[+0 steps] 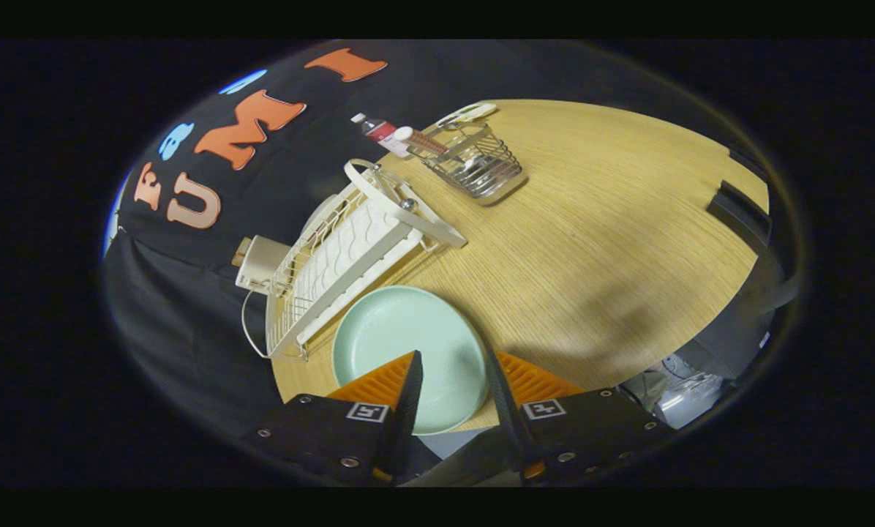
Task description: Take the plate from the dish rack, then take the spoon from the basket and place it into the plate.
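plate [408, 351] on table [591, 241], between jaws | dish rack [342, 256] just beyond | basket [475, 162] farther back

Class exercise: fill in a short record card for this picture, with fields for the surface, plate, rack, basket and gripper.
surface: wooden table
plate: pale green plate, flat on the table beside the rack, partly between the fingers
rack: white dish rack, beyond the plate, no dishes seen in it
basket: wire basket farther back, cutlery inside, spoon not told apart
gripper: gripper open, fingers apart over the plate's near part, contact unclear
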Available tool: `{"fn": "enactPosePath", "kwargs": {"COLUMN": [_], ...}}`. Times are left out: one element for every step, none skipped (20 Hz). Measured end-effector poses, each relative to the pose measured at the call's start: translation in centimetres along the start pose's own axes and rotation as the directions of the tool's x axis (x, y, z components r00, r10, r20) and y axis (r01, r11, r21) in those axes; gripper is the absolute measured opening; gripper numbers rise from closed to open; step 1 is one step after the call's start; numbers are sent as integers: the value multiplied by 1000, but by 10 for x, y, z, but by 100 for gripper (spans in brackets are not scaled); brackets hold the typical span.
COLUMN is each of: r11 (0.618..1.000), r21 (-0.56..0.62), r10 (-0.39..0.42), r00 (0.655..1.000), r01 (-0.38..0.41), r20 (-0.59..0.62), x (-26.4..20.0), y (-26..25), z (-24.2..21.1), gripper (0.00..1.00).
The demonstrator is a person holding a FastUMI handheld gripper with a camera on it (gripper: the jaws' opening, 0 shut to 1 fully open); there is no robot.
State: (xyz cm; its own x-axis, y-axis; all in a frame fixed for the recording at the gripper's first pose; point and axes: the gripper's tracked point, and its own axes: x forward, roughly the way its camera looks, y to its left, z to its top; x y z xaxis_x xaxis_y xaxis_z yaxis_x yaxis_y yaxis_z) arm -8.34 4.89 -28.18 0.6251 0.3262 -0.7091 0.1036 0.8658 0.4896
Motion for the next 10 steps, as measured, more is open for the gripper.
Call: {"fn": "enactPosePath", "kwargs": {"r11": [1000,1000,999,997,994,990,983,975,966,955], "r21": [-10,-24,-42,-65,-91,-120,-150,-183,-217,-250], "r10": [-7,-17,-27,-38,-49,-62,-74,-84,-89,-90], "r00": [1000,999,998,995,991,986,981,974,966,958], "r01": [8,18,29,44,60,81,102,124,143,161], "r20": [21,42,62,95,124,152,181,212,242,273], "x": [-3,-8,-10,-15,-17,-24,-29,-33,-37,-40], "y": [-2,-6,-7,-9,-10,-11,-12,-13,-13,-10], "z": [9,17,27,37,50,60,71,82,94,104], "gripper": [62,69,81,87,96,98,98,99,98,98]}}
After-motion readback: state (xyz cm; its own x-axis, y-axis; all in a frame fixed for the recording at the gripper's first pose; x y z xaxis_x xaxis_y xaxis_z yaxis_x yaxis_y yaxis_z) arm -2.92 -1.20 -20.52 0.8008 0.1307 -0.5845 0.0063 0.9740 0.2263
